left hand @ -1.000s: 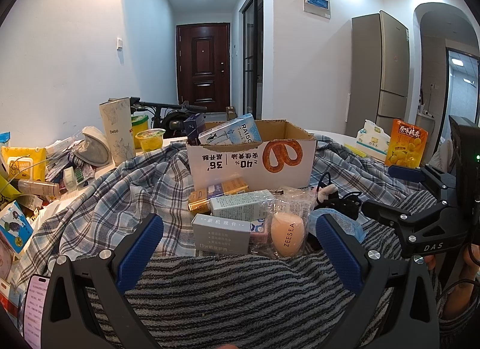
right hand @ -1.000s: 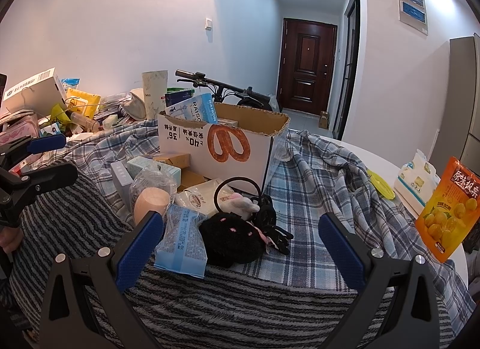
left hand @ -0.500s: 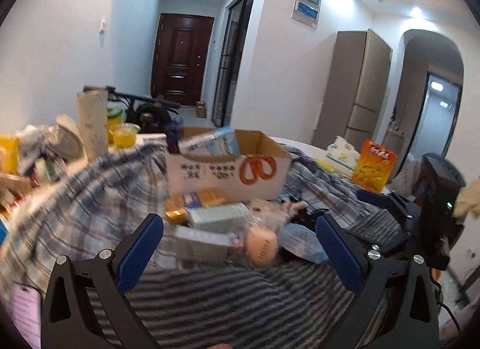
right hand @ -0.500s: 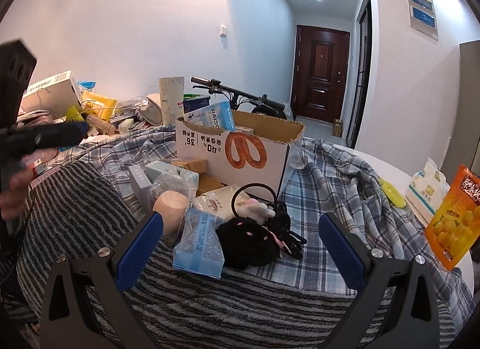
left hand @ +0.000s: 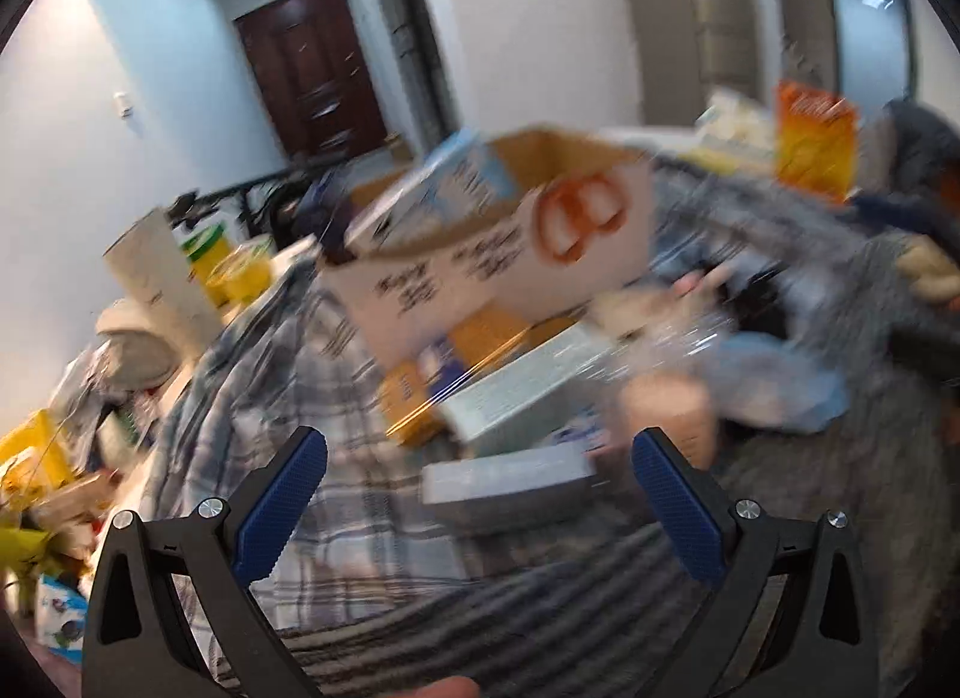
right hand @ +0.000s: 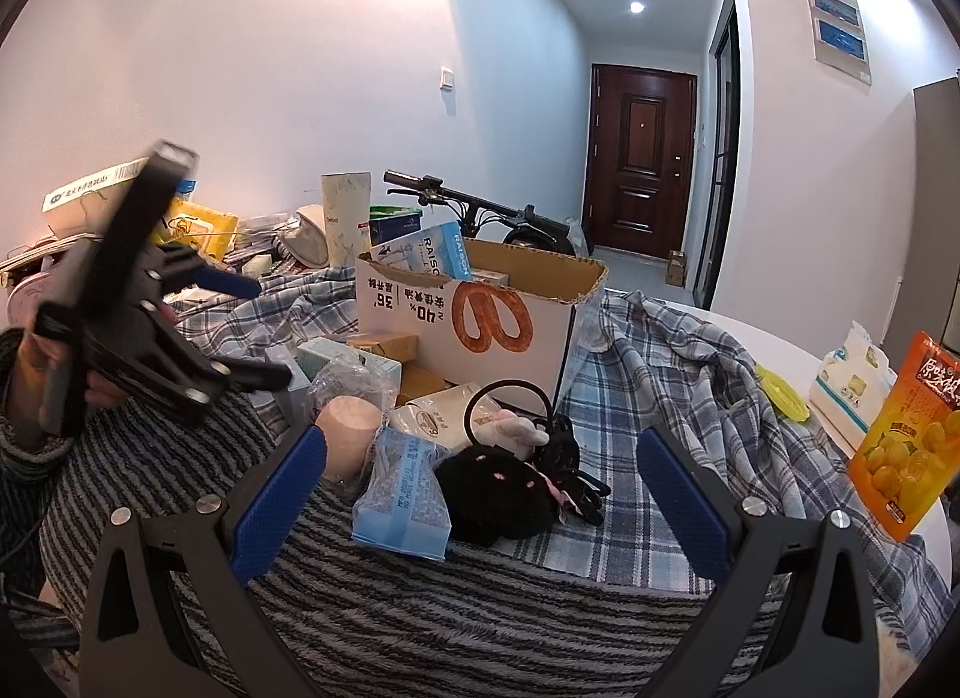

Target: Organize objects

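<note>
A cardboard box with a pretzel print stands on a plaid cloth; it also shows, blurred, in the left wrist view. In front of it lie small boxes, a pale blue packet, a pink egg-shaped sponge and a black plush toy. My right gripper is open and empty, just short of the packet and plush. My left gripper is open and empty, tilted, above a grey flat box. It also shows in the right wrist view, held up at the left.
An orange snack bag and a wipes pack sit at the right. A tall cup, a white carton and yellow packs crowd the left. A striped grey cloth covers the near side. A bicycle stands behind the box.
My left gripper has swung and tilted, moving in toward the boxes in front of the cardboard box; its view is motion-blurred. My right gripper has crept slightly forward. Both stayed open.
</note>
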Demonstrator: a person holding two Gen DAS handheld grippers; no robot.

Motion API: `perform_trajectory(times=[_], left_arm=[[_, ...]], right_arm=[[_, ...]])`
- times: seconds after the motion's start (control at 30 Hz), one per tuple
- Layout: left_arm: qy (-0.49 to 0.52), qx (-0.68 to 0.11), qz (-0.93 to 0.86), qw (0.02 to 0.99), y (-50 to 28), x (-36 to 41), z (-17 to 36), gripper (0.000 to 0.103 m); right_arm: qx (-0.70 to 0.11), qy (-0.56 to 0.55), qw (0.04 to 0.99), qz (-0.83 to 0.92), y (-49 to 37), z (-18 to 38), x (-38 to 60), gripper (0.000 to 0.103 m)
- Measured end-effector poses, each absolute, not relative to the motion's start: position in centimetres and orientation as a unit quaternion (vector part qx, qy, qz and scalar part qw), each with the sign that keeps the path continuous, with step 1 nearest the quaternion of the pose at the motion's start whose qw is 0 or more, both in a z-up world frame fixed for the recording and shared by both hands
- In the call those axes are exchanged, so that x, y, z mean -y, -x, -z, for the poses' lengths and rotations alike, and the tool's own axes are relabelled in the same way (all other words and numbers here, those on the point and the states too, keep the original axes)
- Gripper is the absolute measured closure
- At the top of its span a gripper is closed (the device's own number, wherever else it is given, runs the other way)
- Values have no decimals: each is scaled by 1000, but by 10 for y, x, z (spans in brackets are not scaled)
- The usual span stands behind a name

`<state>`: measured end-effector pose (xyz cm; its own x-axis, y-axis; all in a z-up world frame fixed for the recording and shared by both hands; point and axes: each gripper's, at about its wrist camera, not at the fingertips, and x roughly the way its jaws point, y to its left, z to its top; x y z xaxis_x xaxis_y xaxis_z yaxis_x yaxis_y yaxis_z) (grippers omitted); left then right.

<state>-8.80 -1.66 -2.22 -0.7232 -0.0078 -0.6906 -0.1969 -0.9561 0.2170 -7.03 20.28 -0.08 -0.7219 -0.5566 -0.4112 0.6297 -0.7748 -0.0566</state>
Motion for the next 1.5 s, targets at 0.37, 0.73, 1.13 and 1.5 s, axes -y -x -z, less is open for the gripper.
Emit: perform_trajectory(times=[0.37, 0.73, 1.13, 1.5], left_arm=[[421, -39, -901, 100, 108, 36, 41, 0], [428, -28, -897, 112, 111, 31, 39, 0], [463, 47, -878, 114, 120, 51, 49, 32], [390, 58, -912, 116, 101, 57, 25, 32]], right_arm=[[-98, -187, 320, 923, 68, 0, -203, 0], [-100, -192, 319, 923, 69, 1, -202, 0], [-101, -193, 319, 922, 69, 1, -202, 0], [-86, -172, 323, 927, 64, -3, -207, 0]])
